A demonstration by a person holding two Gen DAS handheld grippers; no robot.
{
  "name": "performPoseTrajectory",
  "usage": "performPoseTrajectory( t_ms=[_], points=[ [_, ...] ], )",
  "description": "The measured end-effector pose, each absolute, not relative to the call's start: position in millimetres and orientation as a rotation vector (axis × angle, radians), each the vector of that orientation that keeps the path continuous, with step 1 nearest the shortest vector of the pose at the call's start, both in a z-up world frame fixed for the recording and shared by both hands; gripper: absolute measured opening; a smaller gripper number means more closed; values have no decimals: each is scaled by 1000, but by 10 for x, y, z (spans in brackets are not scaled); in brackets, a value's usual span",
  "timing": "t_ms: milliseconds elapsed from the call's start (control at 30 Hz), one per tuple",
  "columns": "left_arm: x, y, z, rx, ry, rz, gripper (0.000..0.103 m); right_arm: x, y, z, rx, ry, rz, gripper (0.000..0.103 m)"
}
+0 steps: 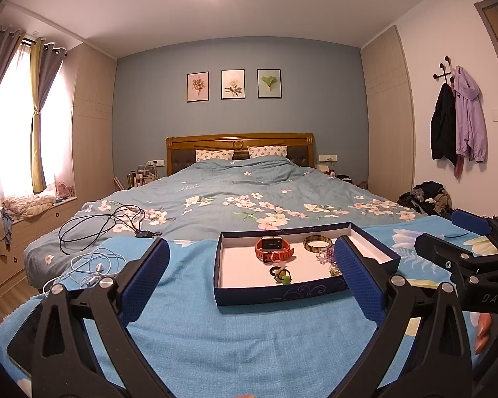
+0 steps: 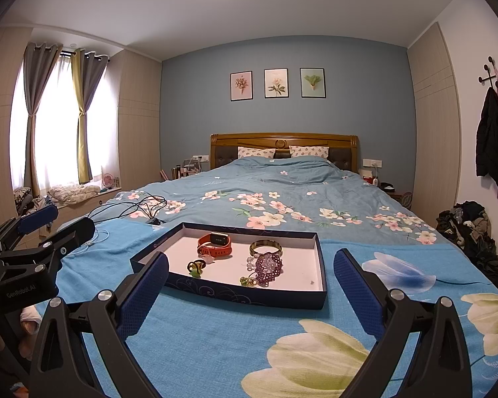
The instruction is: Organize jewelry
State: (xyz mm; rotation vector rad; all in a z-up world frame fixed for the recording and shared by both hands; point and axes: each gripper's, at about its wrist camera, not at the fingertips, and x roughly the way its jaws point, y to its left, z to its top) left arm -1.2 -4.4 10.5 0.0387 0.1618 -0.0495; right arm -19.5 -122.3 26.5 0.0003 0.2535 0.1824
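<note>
Between the spread, empty jaws of the left gripper [image 1: 252,277] and right gripper [image 2: 250,285]: one shallow box [image 2: 235,293] on a blue blanket [image 2: 215,338]. Contents: orange watch [image 2: 214,243], bangle [image 2: 265,247], purple beads [image 2: 269,265], green clips [image 2: 196,268], all loose and partly heaped. Every piece lies inside the box; whether sorting is finished cannot be told.

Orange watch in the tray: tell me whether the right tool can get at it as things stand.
Probably yes. The right tool is open and empty, and the orange watch lies uncovered at the back of the open tray, apart from the gold bangle and purple beads.
</note>
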Motion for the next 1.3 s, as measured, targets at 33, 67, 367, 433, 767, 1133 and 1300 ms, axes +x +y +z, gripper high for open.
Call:
performPoseTrajectory(
  t_ms=[33,67,367,433,767,1133,1300],
  points=[
    [-14,-44,99,39,162,-50,98,-195,-1224,265,0,253,183,96],
    [-4,-55,90,40,162,-49,98,-190,-1223,264,0,254,183,96],
    [-1,-61,74,37,164,-42,98,-192,-1225,264,0,253,183,96],
    [5,-64,71,35,165,-41,98,-194,-1223,264,0,254,183,96],
    [12,-62,77,34,166,-43,98,-196,-1235,263,3,253,182,96],
    [24,-67,71,35,167,-44,98,-203,-1249,265,2,252,180,96],
    [18,-74,66,33,169,-43,98,-198,-1251,262,1,255,181,96]
  ],
)
